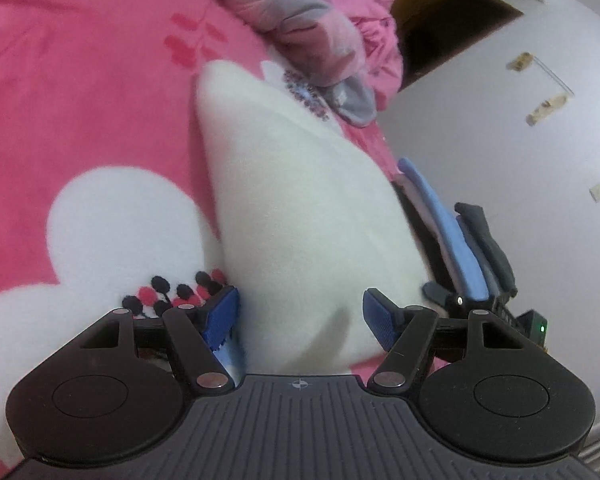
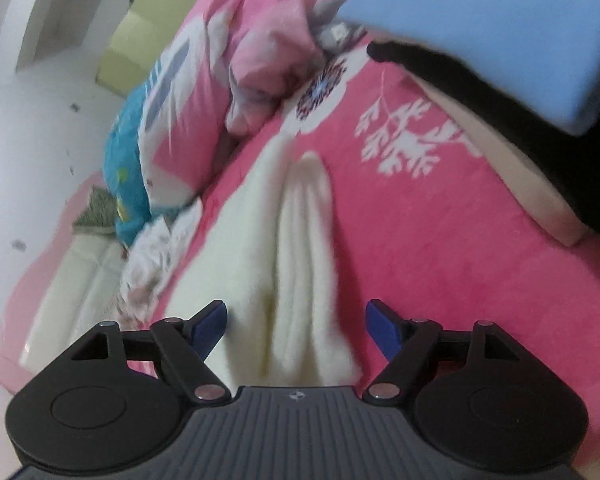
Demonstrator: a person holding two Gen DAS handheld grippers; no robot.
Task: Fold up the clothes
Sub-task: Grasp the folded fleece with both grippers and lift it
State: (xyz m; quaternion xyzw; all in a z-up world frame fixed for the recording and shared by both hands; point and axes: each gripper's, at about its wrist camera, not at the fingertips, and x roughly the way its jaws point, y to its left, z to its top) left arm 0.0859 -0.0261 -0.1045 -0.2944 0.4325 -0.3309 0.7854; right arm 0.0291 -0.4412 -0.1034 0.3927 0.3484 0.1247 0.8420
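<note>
My left tool (image 1: pixel 300 312) and right tool (image 2: pixel 296 328), both released, straddle the white garment (image 2: pixel 300 248) on the bed (image 2: pixel 440 240), ready to pinch.

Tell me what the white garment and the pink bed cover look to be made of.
White garment: looks like fleece or a soft knit, matte and fuzzy, with blurred napped edges and thick rounded folds. Pink bed cover: seems a plush, short-pile fabric, velvety and matte, printed with white flowers and sprigs. Motion blur leaves both open.
</note>
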